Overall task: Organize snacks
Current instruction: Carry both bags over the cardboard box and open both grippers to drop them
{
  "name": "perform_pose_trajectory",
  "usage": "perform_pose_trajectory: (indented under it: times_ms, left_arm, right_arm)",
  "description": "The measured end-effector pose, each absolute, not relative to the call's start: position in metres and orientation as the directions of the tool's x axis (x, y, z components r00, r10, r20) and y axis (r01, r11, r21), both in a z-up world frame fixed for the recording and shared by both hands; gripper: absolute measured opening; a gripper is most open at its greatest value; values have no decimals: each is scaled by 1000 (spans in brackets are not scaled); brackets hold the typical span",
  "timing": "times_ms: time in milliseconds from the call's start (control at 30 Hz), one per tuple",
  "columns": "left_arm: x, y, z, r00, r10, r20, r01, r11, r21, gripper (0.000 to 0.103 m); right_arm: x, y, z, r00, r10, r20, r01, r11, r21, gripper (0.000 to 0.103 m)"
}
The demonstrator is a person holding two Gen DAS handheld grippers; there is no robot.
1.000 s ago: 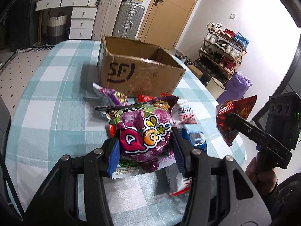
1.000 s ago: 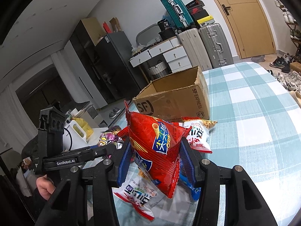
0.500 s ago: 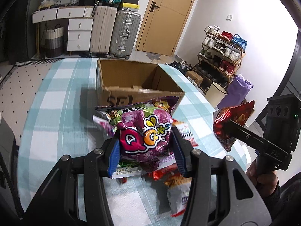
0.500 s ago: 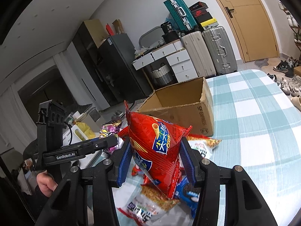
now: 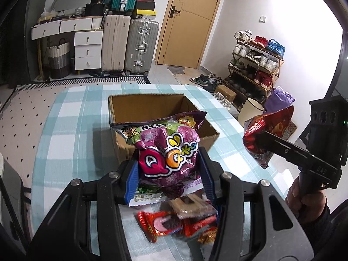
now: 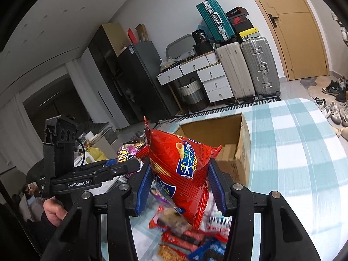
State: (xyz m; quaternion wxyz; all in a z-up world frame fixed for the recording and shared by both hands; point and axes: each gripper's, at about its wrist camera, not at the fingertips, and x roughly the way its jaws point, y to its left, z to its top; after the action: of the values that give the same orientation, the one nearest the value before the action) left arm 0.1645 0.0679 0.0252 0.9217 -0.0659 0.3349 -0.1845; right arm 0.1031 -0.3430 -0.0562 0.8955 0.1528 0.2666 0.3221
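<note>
My left gripper [image 5: 169, 174] is shut on a purple snack bag [image 5: 167, 152], held in the air just in front of the open cardboard box [image 5: 152, 104]. My right gripper [image 6: 180, 184] is shut on a red crisp bag [image 6: 180, 165], lifted near the box [image 6: 237, 137]. In the left wrist view the right gripper [image 5: 258, 139] with the red bag [image 5: 267, 130] hangs to the right of the box. In the right wrist view the left gripper [image 6: 132, 165] shows at the left, with the purple bag [image 6: 126, 153] partly hidden. Several loose snack packets [image 5: 178, 221] lie on the checked tablecloth [image 5: 71, 134] below.
More packets [image 6: 191, 237] lie below the right gripper. Suitcases [image 5: 128, 45], a white drawer unit [image 5: 87, 47] and a door [image 5: 189, 21] stand behind the table. A shoe rack [image 5: 256, 58] and a white bin [image 5: 250, 111] are at the right. A person's hand [image 5: 304, 198] holds the right gripper's handle.
Both grippers have risen with their bags and moved toward the box. The box's inside now shows from above and the loose packets have dropped lower in both views.
</note>
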Motion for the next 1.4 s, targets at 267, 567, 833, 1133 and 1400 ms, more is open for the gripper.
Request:
perform_pose_trajectory:
  times_ms: [267, 567, 833, 1133, 1400]
  left_arm:
    - [215, 69, 36, 702, -382, -601, 295, 924, -243, 46]
    - [272, 57, 32, 686, -368, -627, 296, 929, -221, 46]
    - [317, 43, 13, 661, -355, -661, 290, 933, -212, 46]
    - [352, 32, -17, 624, -348, -700, 294, 934, -202, 46]
    - [360, 25, -30, 621, -283, -731, 269, 953, -141, 78]
  right_arm:
    - [143, -336, -41, 641, 669, -377, -503, 737, 452, 50]
    - [185, -324, -40, 628, 667, -401, -501, 741, 448, 50]
    - [223, -317, -54, 620, 648, -442, -466, 757, 458, 50]
    - [256, -310, -77, 600, 623, -502, -439, 781, 445, 50]
    - [272, -298, -93, 608, 559, -563, -416, 829, 374, 62]
